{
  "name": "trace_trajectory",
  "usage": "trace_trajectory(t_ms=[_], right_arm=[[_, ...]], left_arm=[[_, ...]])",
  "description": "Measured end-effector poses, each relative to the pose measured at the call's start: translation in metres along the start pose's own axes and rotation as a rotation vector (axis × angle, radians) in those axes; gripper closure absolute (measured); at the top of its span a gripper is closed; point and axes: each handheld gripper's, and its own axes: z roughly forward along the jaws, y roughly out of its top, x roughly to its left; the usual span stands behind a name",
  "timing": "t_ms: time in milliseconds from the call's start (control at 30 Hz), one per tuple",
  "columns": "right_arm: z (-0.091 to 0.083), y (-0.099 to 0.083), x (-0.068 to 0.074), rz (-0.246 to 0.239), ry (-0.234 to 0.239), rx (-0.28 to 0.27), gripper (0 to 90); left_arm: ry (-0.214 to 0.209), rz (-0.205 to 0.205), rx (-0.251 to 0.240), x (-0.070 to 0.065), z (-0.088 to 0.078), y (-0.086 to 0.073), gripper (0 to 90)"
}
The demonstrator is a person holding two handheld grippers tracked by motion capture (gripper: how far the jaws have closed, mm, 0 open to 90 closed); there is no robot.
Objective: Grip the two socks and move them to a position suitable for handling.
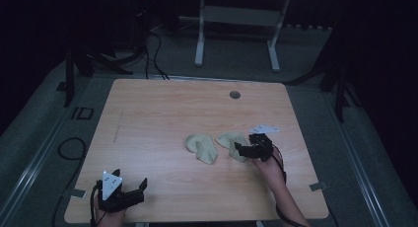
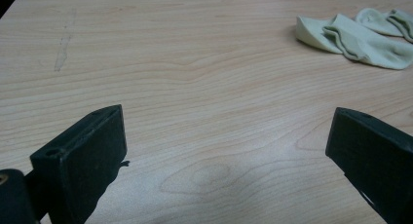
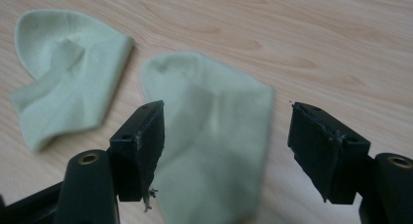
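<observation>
Two pale green socks lie side by side right of the middle of the table point(image 1: 148, 118), and the work in hand looks like the reach for the first of them. The right gripper point(image 1: 245, 150) hangs over the right sock point(image 1: 231, 140) with its jaws wide apart and nothing between them but air; in the right gripper view that sock point(image 3: 214, 136) runs up between the two black jaws, its near end spread flat beneath them, so the jaws straddle it without yet pinching it. Whether the tips already touch the cloth cannot be told from these pictures. The left sock point(image 1: 202, 147) lies just beside it, crumpled, with a fold standing up along its middle; the two are close but seem apart, with a strip of bare wood between them in the right gripper view point(image 3: 134, 73). The left gripper point(image 1: 129, 191) rests at the near left corner of the table, well apart from both socks, its jaws also spread wide and holding nothing; its own view looks across bare wood to the socks point(image 2: 358, 39) far off at the upper right. So the step is the approach, not yet a grasp. The next move likely calls for the right gripper to drop until its lower jaw slides against the table, then close on the sock's near edge, catching both layers. A thin, limp sock can slip a shallow pinch, so a deep bite seems wise.
</observation>
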Motion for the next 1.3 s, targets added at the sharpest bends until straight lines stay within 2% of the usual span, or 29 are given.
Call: trace_trajectory(t_ms=[267, 500, 567, 600, 667, 767, 800, 900, 1033, 1133, 1300], right_arm=[[0.026, 0.011, 0.008, -0.006, 0.0, 0.038, 29.3], [0.044, 0.007, 0.013, 0.001, -0.014, 0.077, 28.4], [0.049, 0.003, 0.017, -0.028, -0.034, 0.09, 28.9], [0.048, 0.002, 0.019, -0.048, -0.037, 0.074, 30.8], [0.048, 0.002, 0.018, -0.046, -0.032, 0.071, 37.5], [0.046, 0.002, 0.018, -0.056, -0.039, 0.067, 54.5], [0.045, 0.002, 0.018, -0.057, -0.049, 0.07, 63.3], [0.044, 0.003, 0.02, -0.081, -0.064, 0.076, 76.2], [0.041, 0.007, 0.023, -0.113, -0.071, 0.104, 79.8], [0.033, 0.01, 0.022, -0.118, -0.063, 0.091, 80.1], [0.006, 0.022, 0.026, -0.127, -0.039, 0.045, 80.1]], left_arm=[[-0.004, -0.004, -0.004, 0.001, -0.001, 0.0, 1.2], [-0.013, -0.007, 0.0, 0.001, -0.001, 0.0, 1.1], [-0.012, -0.004, 0.001, 0.001, -0.001, -0.001, 1.2], [-0.013, -0.005, 0.0, 0.001, -0.001, -0.001, 1.2], [-0.014, -0.002, 0.001, 0.0, -0.001, -0.001, 1.1], [-0.015, -0.001, 0.003, 0.0, 0.0, -0.001, 1.2], [-0.014, 0.002, 0.004, 0.0, 0.0, -0.001, 1.2], [-0.018, 0.001, 0.008, 0.0, 0.001, -0.001, 1.2], [-0.016, -0.003, 0.008, 0.0, 0.0, -0.001, 1.1], [-0.015, -0.006, 0.007, 0.001, 0.0, -0.001, 1.1], [-0.015, -0.002, 0.01, 0.0, 0.0, -0.001, 1.2]])
